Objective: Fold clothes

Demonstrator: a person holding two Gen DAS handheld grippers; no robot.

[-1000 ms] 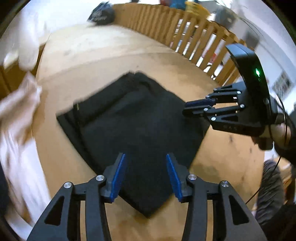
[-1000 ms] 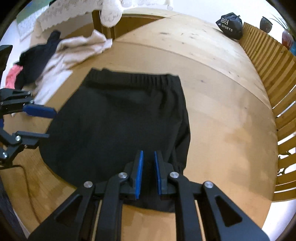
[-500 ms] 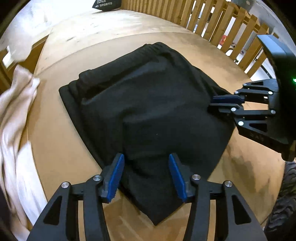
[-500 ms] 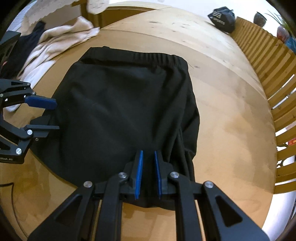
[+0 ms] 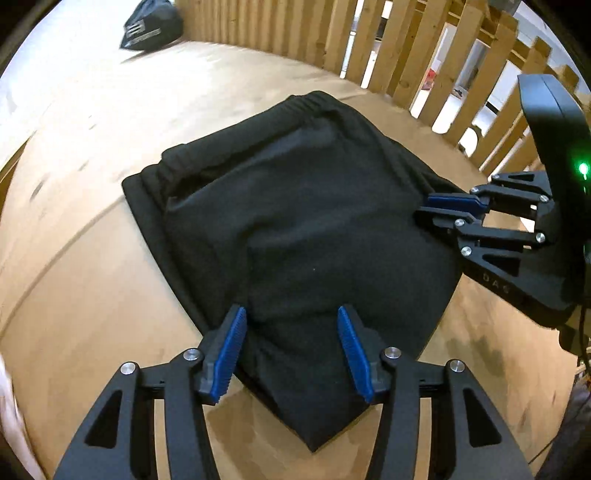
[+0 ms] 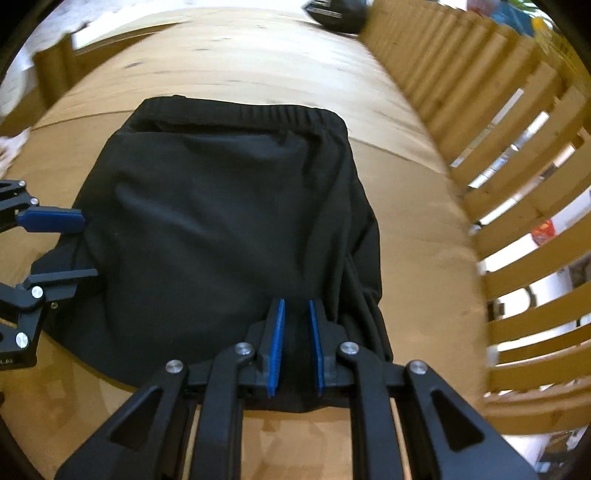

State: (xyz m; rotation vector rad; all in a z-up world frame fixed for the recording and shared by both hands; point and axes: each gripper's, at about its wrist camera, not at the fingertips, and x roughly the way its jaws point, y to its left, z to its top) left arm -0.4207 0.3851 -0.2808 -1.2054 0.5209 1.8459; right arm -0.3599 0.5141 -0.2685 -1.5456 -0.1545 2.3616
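Note:
Black shorts (image 5: 314, 221) with an elastic waistband lie folded on the wooden table (image 5: 92, 277), waistband at the far side. My left gripper (image 5: 293, 347) stands half open over the near corner, and a fold of the cloth lies between its blue pads (image 5: 232, 350). My right gripper (image 5: 443, 210) comes in from the right and is shut on the shorts' edge. In the right wrist view the shorts (image 6: 221, 221) spread ahead, the right gripper (image 6: 295, 332) pinches bunched cloth at the near hem, and the left gripper (image 6: 62, 247) straddles the left corner.
A wooden slat fence (image 5: 388, 48) runs along the far and right side of the table, close to the shorts. A black sports bag (image 5: 151, 29) sits at the far end. Pale clothes (image 6: 11, 147) lie at the left edge.
Both grippers and the shorts have slid across the table toward the fence. The pale clothes pile has almost left view. The left gripper came down around the near corner.

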